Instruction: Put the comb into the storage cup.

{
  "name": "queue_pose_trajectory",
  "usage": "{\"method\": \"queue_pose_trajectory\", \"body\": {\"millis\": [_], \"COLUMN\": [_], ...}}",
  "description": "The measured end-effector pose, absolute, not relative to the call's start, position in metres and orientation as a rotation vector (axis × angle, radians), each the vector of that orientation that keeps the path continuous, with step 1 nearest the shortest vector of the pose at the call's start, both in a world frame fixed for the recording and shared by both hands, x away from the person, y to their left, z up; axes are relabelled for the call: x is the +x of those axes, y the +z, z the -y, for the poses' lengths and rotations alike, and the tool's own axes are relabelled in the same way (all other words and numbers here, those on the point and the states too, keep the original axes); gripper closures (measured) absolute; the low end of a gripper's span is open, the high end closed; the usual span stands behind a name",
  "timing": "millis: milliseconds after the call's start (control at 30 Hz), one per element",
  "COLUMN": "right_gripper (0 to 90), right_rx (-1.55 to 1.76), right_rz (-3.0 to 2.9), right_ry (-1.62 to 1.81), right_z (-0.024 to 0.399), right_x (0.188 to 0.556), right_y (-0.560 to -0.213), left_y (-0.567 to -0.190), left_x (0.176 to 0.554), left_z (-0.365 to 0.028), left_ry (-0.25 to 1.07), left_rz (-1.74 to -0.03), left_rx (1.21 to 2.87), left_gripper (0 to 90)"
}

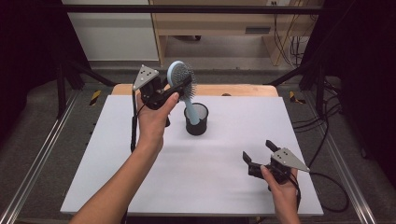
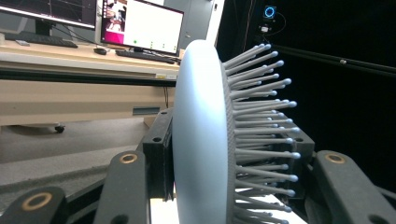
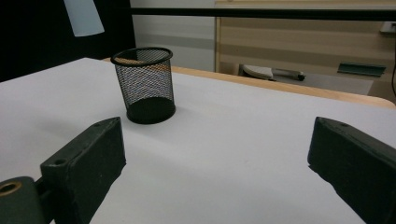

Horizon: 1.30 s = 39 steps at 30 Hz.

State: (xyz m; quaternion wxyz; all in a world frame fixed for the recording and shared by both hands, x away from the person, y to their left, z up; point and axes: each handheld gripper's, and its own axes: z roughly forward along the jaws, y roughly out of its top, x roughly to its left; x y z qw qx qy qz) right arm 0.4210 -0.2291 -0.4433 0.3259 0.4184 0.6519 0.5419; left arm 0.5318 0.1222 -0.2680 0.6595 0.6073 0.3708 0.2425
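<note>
A pale blue hairbrush [image 1: 180,79] is held upright above the black mesh cup [image 1: 196,119], its handle pointing down toward the cup's mouth; whether the tip has entered the rim cannot quite be judged from the high view. The head is pinched, back and bristles, by the left gripper [image 1: 180,86], at about eleven o'clock from the cup. A grip across springy bristles may slip, and the light cup could be toppled by an off-centre handle. The right gripper [image 1: 259,152], at four o'clock, is kept spread wide and empty above the white table [image 1: 210,177].
</note>
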Motion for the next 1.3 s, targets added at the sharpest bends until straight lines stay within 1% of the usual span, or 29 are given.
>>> {"method": "queue_pose_trajectory", "body": {"millis": [233, 600, 1133, 1300], "right_gripper": [4.5, 4.3, 3.7, 4.2], "right_rx": [1.101, 1.101, 1.088, 1.099], "right_rz": [-1.699, -1.7, -1.683, -1.718], "right_ry": [1.415, 1.4, 1.366, 1.332], "right_z": [0.23, 0.228, 0.225, 0.226], "right_x": [0.42, 0.421, 0.419, 0.42], "right_y": [-0.444, -0.445, -0.446, -0.436], "left_y": [-0.269, -0.269, -0.268, -0.262], "left_x": [0.536, 0.547, 0.554, 0.557], "left_z": [-0.122, -0.133, -0.131, -0.129], "left_ry": [0.563, 0.61, 0.611, 0.624], "left_rz": [-0.852, -0.887, -0.885, -0.871], "left_rx": [1.363, 1.351, 1.333, 1.335], "left_gripper": [49.5, 49.4, 49.4, 49.4]}}
